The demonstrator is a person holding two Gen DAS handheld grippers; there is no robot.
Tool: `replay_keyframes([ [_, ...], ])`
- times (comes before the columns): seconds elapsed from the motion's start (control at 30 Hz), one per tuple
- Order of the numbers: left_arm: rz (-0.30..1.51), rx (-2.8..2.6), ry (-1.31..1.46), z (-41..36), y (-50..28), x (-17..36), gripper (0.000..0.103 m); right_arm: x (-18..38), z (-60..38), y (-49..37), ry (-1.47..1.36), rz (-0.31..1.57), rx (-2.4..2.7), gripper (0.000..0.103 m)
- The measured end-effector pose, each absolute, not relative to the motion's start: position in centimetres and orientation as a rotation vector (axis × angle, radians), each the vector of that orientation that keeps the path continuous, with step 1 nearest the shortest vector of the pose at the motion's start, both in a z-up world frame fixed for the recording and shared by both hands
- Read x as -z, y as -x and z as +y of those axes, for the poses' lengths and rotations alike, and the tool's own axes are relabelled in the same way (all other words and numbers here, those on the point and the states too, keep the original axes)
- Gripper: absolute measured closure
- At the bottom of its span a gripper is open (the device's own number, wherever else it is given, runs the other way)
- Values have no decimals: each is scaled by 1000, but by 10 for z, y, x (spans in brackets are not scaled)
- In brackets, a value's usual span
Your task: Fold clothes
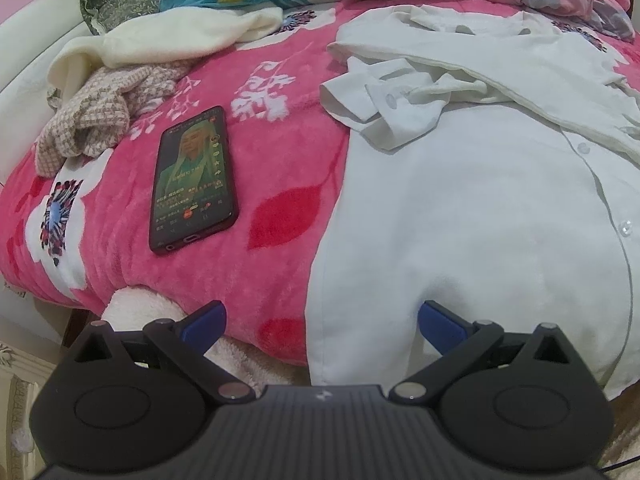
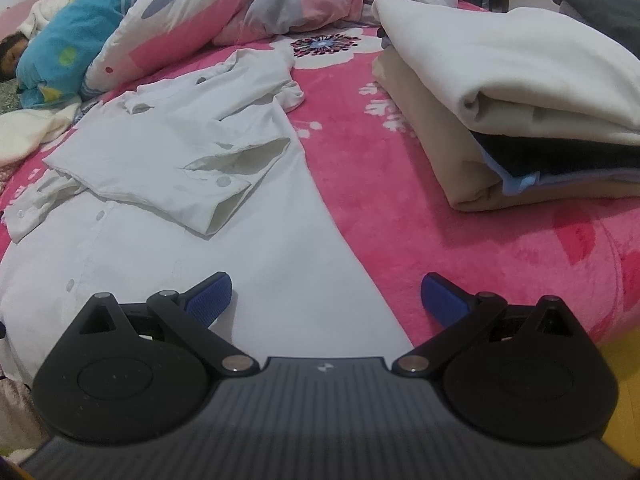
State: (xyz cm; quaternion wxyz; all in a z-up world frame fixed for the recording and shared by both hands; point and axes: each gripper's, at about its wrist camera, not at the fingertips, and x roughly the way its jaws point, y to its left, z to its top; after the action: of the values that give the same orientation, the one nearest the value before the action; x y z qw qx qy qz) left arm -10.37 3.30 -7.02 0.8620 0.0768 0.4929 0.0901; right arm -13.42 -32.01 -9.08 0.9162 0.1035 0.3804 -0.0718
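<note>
- White shirt [image 1: 460, 208] is laid buttoned-side up on pink blanket [image 1: 280, 168], hem at near edge, both sleeves folded across chest; collar at far end.
- Left gripper [image 1: 322, 320]: jaws spread wide, nothing held; positioned at near-left hem corner. Right gripper [image 2: 326, 298]: also spread wide and empty, at near-right hem.
- Risk: blanket pile may be pinched along w/ hem, as fabric lies flat on plush surface; shirt would then be dragged, not lifted.
- Risk: if hem is raised unevenly, loose right sleeve [image 2: 192, 184] is likely to slide off and the fold is lost.
- Obstruction, left: phone [image 1: 192, 180] lies just beside shirt edge; may be swept if shirt shifts left.
- Right: folded stack [image 2: 512, 120] is set apart from shirt, clear of fold path.
- Far side: quilt [image 2: 240, 0] and a person lying down; unfolded garments [image 1: 120, 88] at far left.
</note>
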Motion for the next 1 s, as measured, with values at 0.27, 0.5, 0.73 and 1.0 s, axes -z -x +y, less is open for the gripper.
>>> replay_keyframes([
  [0.27, 1006, -158, -107, 38, 107, 76, 0, 96, -326, 135, -224, 801, 106, 1],
  [0.5, 958, -112, -99, 41, 114, 82, 0, 98, -345, 145, -385, 732, 74, 1],
  [0.73, 938, -77, -36, 51, 118, 87, 0, 99, -349, 147, -424, 705, 51, 1],
  [1.0, 939, -48, 33, 63, 118, 91, 0, 98, -339, 140, -306, 763, 48, 1],
])
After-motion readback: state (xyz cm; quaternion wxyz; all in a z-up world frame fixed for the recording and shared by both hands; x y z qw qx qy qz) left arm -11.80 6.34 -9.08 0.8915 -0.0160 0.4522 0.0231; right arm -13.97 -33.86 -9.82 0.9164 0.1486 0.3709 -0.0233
